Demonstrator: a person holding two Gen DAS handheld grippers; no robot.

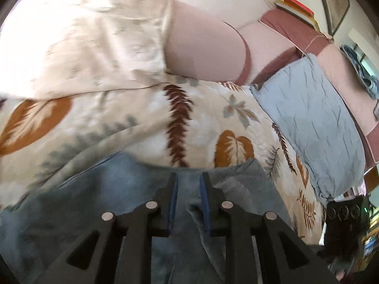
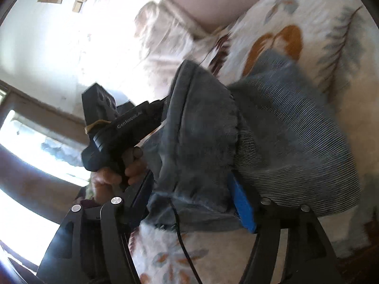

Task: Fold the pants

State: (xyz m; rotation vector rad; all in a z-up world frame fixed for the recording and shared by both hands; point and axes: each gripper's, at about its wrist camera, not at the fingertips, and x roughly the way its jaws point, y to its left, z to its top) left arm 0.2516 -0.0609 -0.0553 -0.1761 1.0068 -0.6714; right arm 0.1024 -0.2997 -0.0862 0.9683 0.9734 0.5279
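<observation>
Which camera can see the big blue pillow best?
The left wrist view. The pillow lies there in full on the leaf-print blanket. The right wrist view does not show it, only pants and blanket.

We see the right gripper (image 2: 196, 203) clamped on a bunched fold of the blue-grey pants (image 2: 272, 127), lifted over the leaf-print bedspread (image 2: 296, 11). Left of the pants, a hand (image 2: 111, 179) grips the other gripper's black handle (image 2: 123, 130).
</observation>
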